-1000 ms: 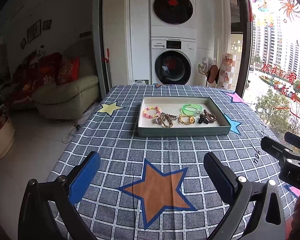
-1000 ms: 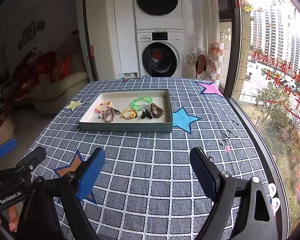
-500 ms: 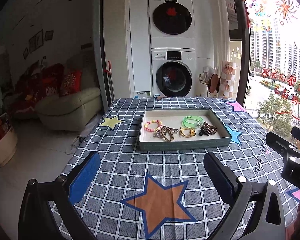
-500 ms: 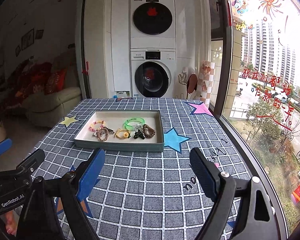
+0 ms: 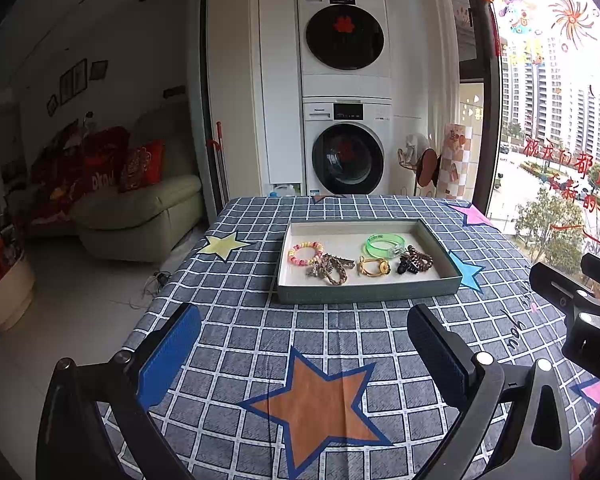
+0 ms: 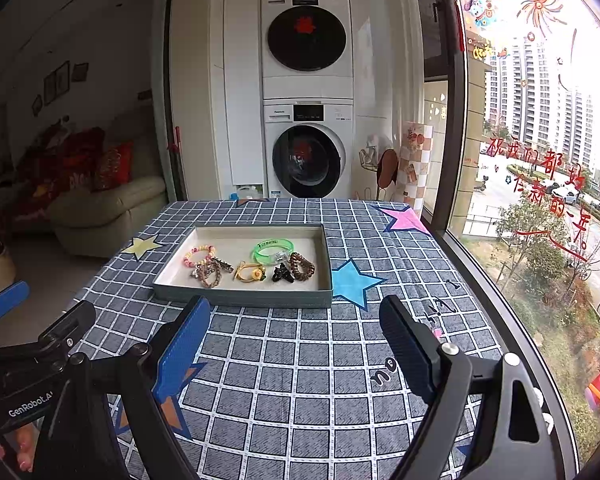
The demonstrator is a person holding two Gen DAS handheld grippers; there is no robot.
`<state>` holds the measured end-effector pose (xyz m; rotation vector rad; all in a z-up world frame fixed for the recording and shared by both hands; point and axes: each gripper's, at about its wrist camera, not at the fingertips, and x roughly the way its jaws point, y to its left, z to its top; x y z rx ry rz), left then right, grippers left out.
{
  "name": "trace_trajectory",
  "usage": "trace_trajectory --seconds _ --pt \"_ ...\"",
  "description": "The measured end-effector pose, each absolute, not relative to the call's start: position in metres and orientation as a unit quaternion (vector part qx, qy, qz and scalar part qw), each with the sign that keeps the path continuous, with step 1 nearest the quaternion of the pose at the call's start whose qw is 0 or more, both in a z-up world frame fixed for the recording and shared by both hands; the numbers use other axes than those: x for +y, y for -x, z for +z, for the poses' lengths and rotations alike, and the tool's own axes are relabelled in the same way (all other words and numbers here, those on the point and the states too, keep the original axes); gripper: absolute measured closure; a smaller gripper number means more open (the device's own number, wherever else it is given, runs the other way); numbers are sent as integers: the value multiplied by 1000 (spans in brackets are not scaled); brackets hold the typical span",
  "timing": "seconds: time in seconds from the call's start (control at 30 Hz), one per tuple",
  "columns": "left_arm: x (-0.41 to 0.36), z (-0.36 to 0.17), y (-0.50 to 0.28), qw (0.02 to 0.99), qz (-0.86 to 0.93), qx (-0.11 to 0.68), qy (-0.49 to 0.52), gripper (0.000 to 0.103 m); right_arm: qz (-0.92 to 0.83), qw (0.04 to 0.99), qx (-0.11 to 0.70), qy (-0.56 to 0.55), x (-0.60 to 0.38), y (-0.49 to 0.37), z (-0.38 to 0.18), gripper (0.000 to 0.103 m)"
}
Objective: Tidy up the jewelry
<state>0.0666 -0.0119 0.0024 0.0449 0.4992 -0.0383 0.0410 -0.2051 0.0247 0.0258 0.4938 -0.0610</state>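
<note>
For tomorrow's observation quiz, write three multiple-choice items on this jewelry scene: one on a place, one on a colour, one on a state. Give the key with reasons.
1. Where is the jewelry?
A. in the tray
B. on the sofa
C. in a gripper

2. What colour is the translucent bangle?
A. red
B. green
C. white

3. How are the two grippers?
A. both open, empty
B. both shut
C. one holds a bracelet

Key: A, every piece lies inside the tray; B, the bangle is green; A, the left gripper and right gripper stand wide apart over the cloth, holding nothing.

Stacked washers (image 5: 346, 120); sofa (image 5: 140, 216); starred tablecloth (image 6: 300, 360).
</note>
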Motion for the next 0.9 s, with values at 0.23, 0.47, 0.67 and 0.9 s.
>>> trace_trajectory --seconds 0.23,0.47,0.67,0.9 --pt "-13 3 -65 969 -19 246 -23 0 -30 969 243 -13 -205 -41 25 14" --pt "-13 4 -64 969 -19 247 -22 0 -28 970 243 -12 -204 -40 27 14" --pt "-13 4 -65 969 -19 247 -22 0 -29 970 242 -12 -204 -39 27 14" --pt "-15 5 -62 968 -19 249 -24 0 -28 970 241 -12 -204 -39 28 14"
